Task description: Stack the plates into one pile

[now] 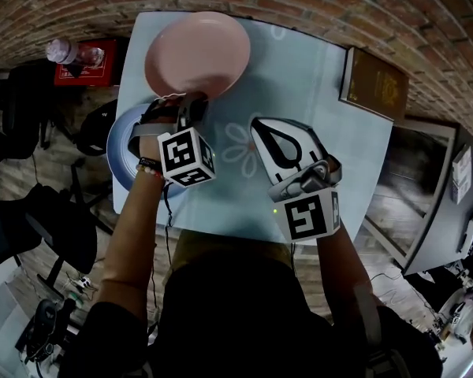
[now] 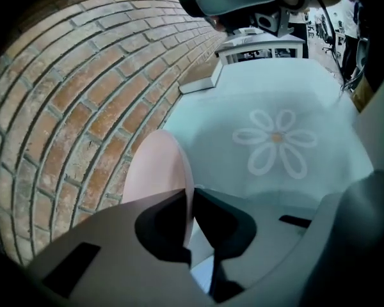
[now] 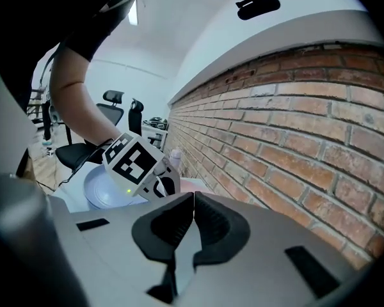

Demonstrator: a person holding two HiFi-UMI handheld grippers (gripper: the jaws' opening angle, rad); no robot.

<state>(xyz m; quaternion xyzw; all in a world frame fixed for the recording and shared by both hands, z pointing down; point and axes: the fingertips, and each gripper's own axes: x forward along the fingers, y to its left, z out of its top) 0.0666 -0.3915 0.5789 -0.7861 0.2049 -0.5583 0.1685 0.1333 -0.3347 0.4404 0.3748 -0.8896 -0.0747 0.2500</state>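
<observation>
Left tool [image 2: 190, 194]: my jaws are pinched tight on the near rim of the pink plate, with only its thin edge between the pads.
Right tool [image 3: 193, 195]: my jaws are pressed together with nothing between them; I hold it above the near right part of the table, pointing towards the brick wall.
Brick wall [image 3: 294, 139]: it runs along the table's far side.
Table [image 1: 315, 93]: it is covered in pale blue, with a white flower print [image 1: 240, 144] in the middle, between my two tools.
Pink plate [image 1: 197, 53]: it is at the far left of the table, reaching away from my left tool towards the wall. It is apart from the other plate and not stacked on it.
Blue plate [image 1: 118, 152]: it lies at the table's left edge, nearer to me than the pink one, and my left hand and wrist cover part of it.
Book [image 1: 374, 83]: brown, lying flat at the far right corner, well apart from both plates.
Bottle [image 1: 67, 51]: clear, lying on a red surface [image 1: 102, 73] off the table's far left.
</observation>
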